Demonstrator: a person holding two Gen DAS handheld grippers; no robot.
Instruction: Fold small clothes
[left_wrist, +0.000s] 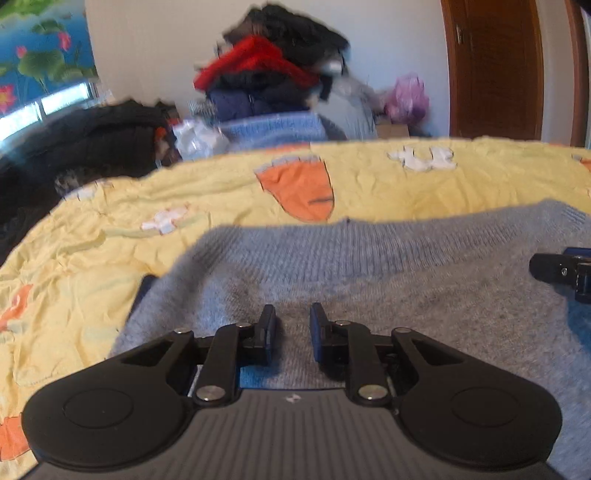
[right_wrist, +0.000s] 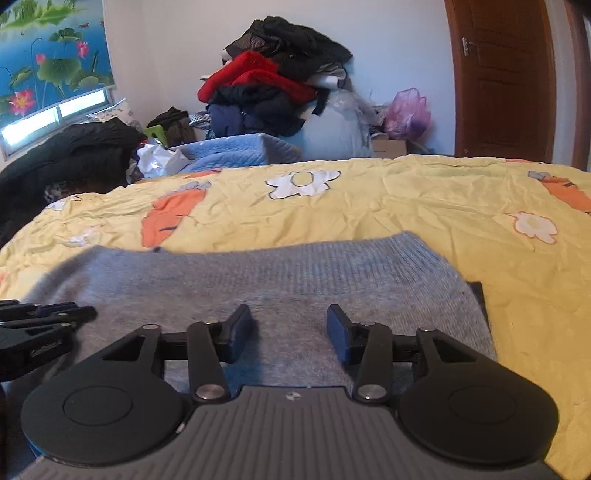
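Note:
A grey-blue knit sweater (left_wrist: 369, 258) (right_wrist: 295, 266) lies flat on a yellow bed sheet (left_wrist: 110, 229) (right_wrist: 406, 206), its ribbed hem at the far side. In the left wrist view my left gripper (left_wrist: 291, 319) hovers over the sweater's near part. Its jaws stand a narrow gap apart with only the knit below them. My right gripper (right_wrist: 289, 317) is over the same sweater further right, jaws wider and open, nothing between the pads. Each gripper shows at the edge of the other's view: the right gripper (left_wrist: 554, 273) and the left gripper (right_wrist: 48, 321).
A dark flat edge (right_wrist: 478, 295) peeks out from under the sweater's right side. Beyond the bed stand a tall pile of clothes (right_wrist: 273, 81), a black jacket (right_wrist: 74, 147), a blue quilted box (right_wrist: 236, 151), a pink bag (right_wrist: 408, 110) and a brown door (right_wrist: 506, 74).

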